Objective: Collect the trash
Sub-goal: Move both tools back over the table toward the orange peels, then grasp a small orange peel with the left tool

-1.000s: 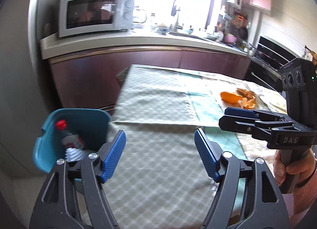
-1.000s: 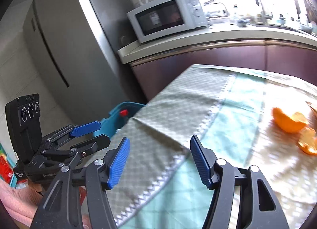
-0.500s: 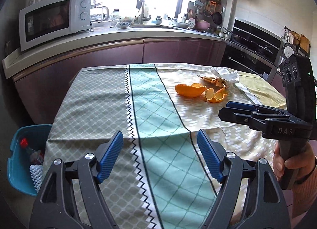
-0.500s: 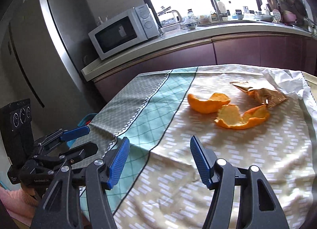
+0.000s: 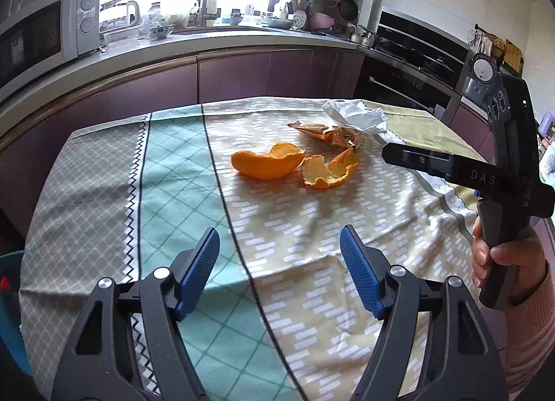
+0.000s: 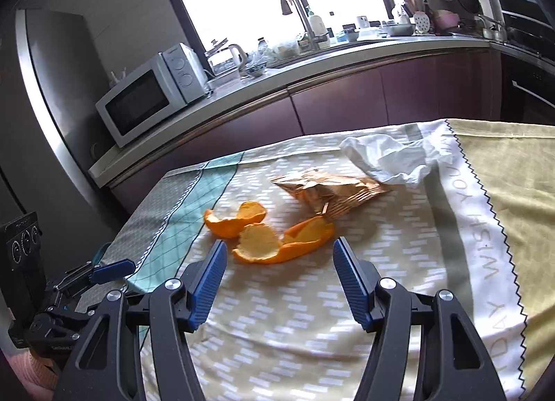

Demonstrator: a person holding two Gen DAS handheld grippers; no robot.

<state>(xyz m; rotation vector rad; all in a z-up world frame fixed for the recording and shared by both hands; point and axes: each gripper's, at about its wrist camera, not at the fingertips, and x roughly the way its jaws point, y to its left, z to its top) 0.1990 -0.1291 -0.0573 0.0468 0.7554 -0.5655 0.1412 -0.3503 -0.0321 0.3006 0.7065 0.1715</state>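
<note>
The left gripper (image 5: pixel 279 264) has nothing between its jaws, which are closing while still wide, above the tablecloth (image 5: pixel 104 175); the right gripper (image 6: pixel 279 264) stands open and empty just short of the peels (image 6: pixel 263 233). Beyond the peels lie a wrapper (image 6: pixel 329 189) and a tissue (image 6: pixel 392 156), with a blue bin (image 5: pixel 10 297) at the table's left edge

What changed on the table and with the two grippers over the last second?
Both grippers swung from the bin side toward the trash. The left gripper has empty jaws, now closing slightly; the right gripper stays open and empty. Orange peels, wrapper and tissue lie unmoved.
</note>
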